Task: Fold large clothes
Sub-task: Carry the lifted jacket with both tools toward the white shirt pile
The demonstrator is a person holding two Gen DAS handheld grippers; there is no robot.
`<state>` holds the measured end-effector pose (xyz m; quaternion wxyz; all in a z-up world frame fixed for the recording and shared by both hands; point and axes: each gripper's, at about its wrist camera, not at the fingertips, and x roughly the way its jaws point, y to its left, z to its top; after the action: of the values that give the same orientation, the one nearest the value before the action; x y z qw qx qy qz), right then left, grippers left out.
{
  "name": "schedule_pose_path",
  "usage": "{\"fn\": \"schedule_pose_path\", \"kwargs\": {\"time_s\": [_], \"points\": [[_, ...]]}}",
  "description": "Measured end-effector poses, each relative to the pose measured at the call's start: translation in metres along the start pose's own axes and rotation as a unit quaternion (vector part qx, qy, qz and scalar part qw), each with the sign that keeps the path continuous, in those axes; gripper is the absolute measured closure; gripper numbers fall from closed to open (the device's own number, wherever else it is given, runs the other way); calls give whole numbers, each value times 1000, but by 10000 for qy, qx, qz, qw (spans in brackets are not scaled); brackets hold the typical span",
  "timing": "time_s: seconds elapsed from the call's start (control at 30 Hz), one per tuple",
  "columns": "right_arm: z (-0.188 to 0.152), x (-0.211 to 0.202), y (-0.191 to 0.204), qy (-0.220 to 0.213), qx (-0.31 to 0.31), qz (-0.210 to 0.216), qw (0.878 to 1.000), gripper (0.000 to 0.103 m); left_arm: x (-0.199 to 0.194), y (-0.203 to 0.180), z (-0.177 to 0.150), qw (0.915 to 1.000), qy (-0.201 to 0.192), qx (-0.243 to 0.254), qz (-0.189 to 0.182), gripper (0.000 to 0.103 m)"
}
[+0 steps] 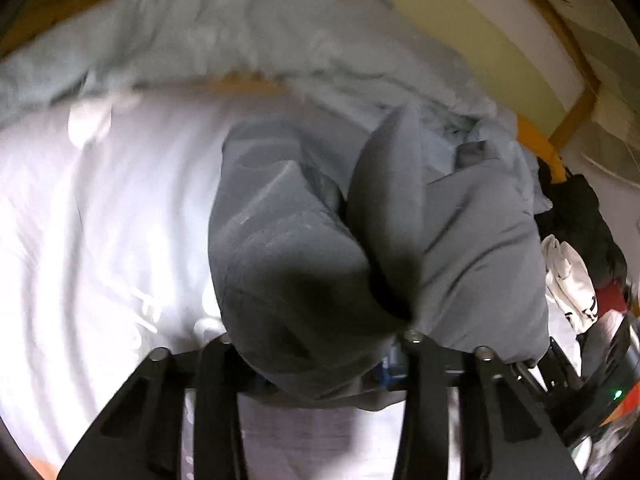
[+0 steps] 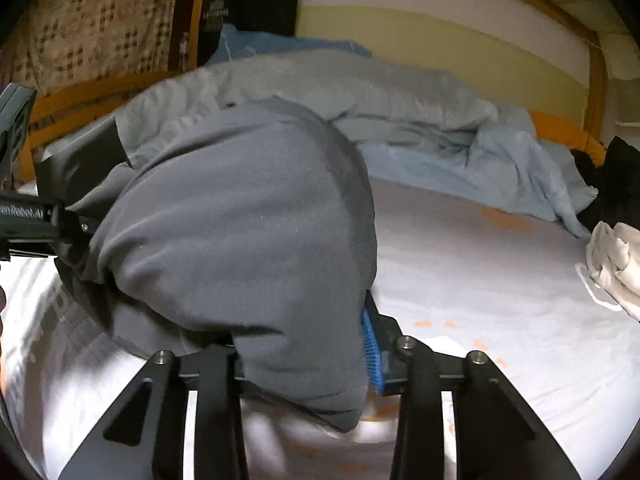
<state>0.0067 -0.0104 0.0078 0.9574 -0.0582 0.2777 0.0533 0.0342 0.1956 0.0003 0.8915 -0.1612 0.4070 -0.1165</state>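
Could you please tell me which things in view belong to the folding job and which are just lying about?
In the job: dark grey fleece garment; left gripper; right gripper.
Lying about: rumpled pale blue duvet; crumpled white cloth; black clothing heap.

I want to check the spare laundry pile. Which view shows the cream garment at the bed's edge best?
The right wrist view: the cream garment lies unobstructed on the white sheet. The left wrist view shows it smaller, crowded against dark clothes.
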Motion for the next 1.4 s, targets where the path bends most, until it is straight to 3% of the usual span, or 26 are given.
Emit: {"fn": "schedule_pose_path", "kwargs": {"time_s": [0.3,0.53,0.63,0.87,1.13,1.23,1.3,1.4], "points": [[28,-67,-49,-845,48,-328,9959,71,-41,-87,14,9906,-968,930,-278,77],[50,-135,-110,-1587,-154,-999,9821,71,-55,-175,25,9762,-1431,1406,-829,77],[61,-162,-146,-1901,-377,-1464,9701,71,-45,-219,35,9702,-1502,1536,-1120,78],[77,-196,-260,-2252,-396,-2396,9436,72,0,-353,49,9450,-1787,1987,-1886,78],[70,-194,-410,-2474,-111,-3606,8992,71,87,-523,52,9039,-2077,2491,-2789,88],[61,-175,-459,-2320,0,-4097,8822,72,140,-577,52,9047,-1776,2458,-2993,88],[48,-149,-499,-1830,256,-4303,8836,73,182,-597,42,9144,-1404,2420,-2927,88],[24,-115,-535,-1143,-24,-4539,8837,73,241,-606,18,9283,-619,2240,-2901,88]]}}
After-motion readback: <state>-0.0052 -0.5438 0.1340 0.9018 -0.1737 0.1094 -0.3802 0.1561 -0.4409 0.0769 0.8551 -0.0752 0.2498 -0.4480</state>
